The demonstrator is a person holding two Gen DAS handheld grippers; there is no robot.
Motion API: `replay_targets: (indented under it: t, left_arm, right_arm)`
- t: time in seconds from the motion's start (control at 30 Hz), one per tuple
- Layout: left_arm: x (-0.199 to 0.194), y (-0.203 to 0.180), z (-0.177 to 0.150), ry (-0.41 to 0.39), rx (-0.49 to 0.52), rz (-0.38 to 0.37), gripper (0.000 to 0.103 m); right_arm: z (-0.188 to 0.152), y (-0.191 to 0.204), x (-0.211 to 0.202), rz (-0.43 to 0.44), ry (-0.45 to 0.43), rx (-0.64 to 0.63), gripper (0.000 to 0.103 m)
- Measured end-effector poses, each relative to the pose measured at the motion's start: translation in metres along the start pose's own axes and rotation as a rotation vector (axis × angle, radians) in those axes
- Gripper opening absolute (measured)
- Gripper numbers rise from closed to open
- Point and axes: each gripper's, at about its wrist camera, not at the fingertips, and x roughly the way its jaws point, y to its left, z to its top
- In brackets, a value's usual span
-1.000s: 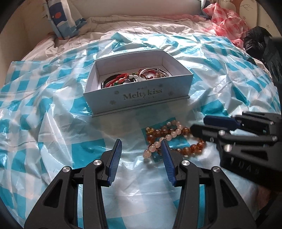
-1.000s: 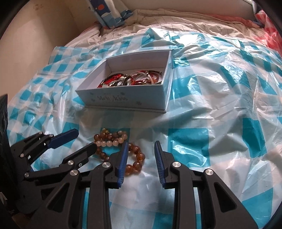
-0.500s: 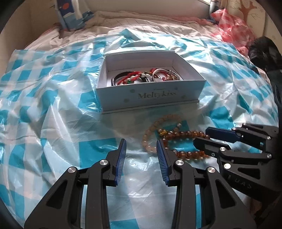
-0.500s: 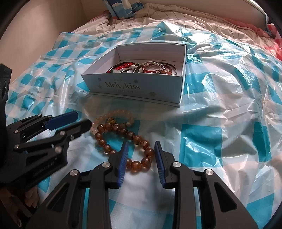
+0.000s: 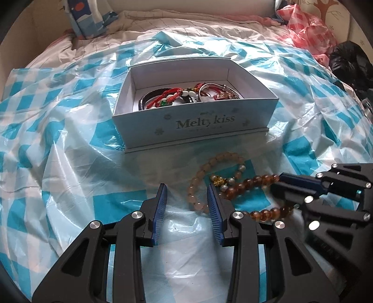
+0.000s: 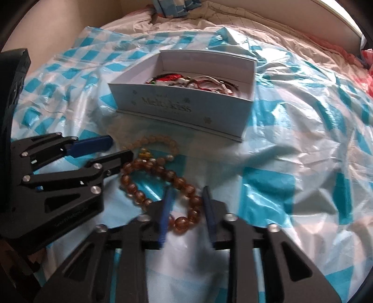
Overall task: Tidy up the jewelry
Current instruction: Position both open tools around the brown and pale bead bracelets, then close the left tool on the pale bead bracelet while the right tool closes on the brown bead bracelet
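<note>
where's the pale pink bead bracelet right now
In the left wrist view the pale pink bracelet lies on the checked plastic sheet, just in front of the Melty kiss box, touching the amber bracelet.

A crinkled blue-and-white checked plastic sheet (image 5: 70, 144) covers the bed below and ahead. Beyond it lies a beige quilted blanket (image 5: 186, 25). Far ahead-left stands a blue patterned pillow (image 5: 86, 18); far ahead-right, a pink checked plastic bag (image 5: 310, 30) beside a black plastic bag (image 5: 349, 63).

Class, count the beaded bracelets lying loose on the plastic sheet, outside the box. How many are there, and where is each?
2. The pale bead bracelet lies just in front of the box. The amber bead bracelet lies beside it, overlapping it, with the right gripper around its near beads.
</note>
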Motion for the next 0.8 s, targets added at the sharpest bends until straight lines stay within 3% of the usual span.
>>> replay_targets:
  t: [0.2,0.23,0.27,0.43,0.47,0.5,0.57,0.8]
  left_arm:
    - [0.0,-0.001,0.0,0.001,0.002,0.004,0.034]
    - [0.0,-0.001,0.0,0.001,0.002,0.006,0.034]
    - [0.0,-0.001,0.0,0.001,0.003,0.008,0.034]
    - [0.003,-0.003,-0.001,0.011,0.011,0.032,0.038]
    - [0.003,-0.003,0.0,0.016,0.011,0.024,0.03]
    - [0.003,-0.004,0.0,0.023,0.011,0.002,0.012]
    - [0.003,-0.007,0.0,0.029,0.023,-0.005,0.007]
    - [-0.01,-0.003,-0.001,0.003,-0.031,-0.065,0.007]
  right_arm:
    - [-0.001,-0.011,-0.008,0.005,-0.018,0.042,0.013]
    - [-0.001,-0.01,-0.007,-0.002,-0.018,0.039,0.016]
    - [-0.001,-0.007,-0.005,-0.002,-0.011,0.027,0.026]
    - [-0.002,0.001,0.002,-0.021,0.007,-0.015,0.027]
    - [-0.002,-0.001,0.002,-0.011,0.008,-0.002,0.019]
    - [-0.002,-0.003,0.002,-0.004,0.009,0.01,0.012]
    - [-0.002,-0.013,0.001,0.059,0.006,0.071,0.012]
    - [-0.005,-0.052,-0.005,0.309,-0.015,0.306,0.012]
